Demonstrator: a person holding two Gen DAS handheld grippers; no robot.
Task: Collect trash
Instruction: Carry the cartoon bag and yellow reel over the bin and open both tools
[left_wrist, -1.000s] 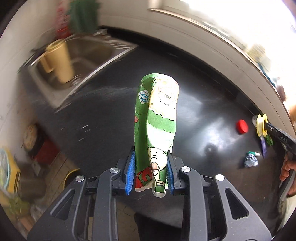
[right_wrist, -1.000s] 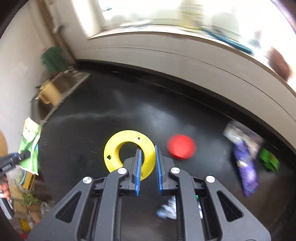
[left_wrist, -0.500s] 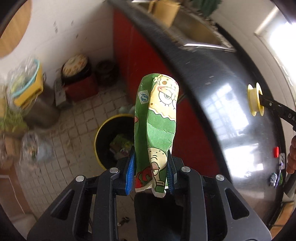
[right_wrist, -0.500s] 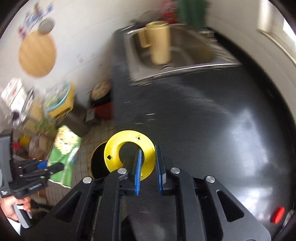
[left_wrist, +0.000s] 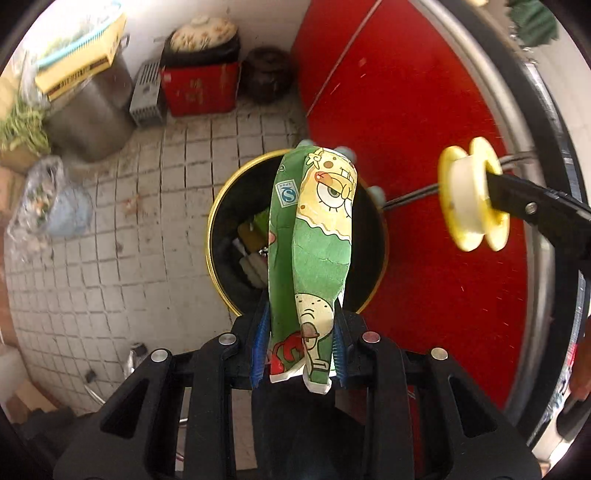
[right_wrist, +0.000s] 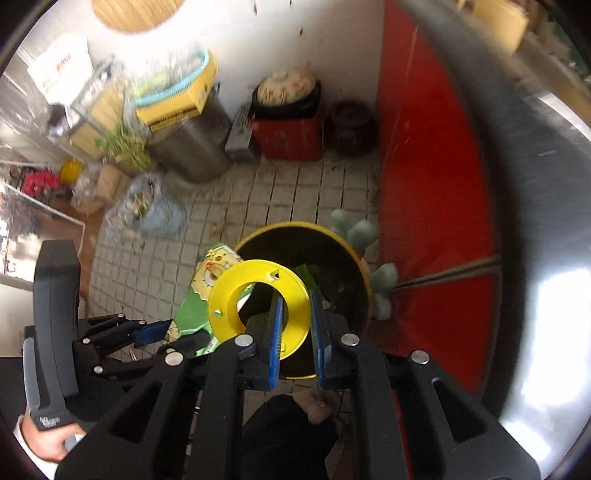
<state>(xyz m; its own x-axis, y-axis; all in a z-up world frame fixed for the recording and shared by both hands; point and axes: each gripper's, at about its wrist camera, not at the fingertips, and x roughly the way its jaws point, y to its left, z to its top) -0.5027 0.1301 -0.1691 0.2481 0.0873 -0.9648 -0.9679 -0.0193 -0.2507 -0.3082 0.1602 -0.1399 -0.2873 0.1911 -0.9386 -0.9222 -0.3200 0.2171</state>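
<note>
I am holding the crumpled green cartoon-printed snack wrapper (left_wrist: 314, 258) clamped in my left gripper (left_wrist: 298, 343) over the round yellow-rimmed black trash bin (left_wrist: 221, 206). My right gripper (right_wrist: 295, 332) is pinching the empty yellow plastic tape spool (right_wrist: 255, 291) above it too. The light wrapper risks drifting onto the grimy tiled floor (left_wrist: 147, 229) beside the red cabinet door (left_wrist: 406, 147).

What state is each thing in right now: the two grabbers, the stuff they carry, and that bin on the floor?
Left hand-held gripper: shut on the green snack wrapper.
Green snack wrapper: crumpled, held above the bin.
Right hand-held gripper: shut on the yellow spool.
Yellow spool: empty of tape, held above the bin.
Bin: open, no lid, trash already inside.
</note>
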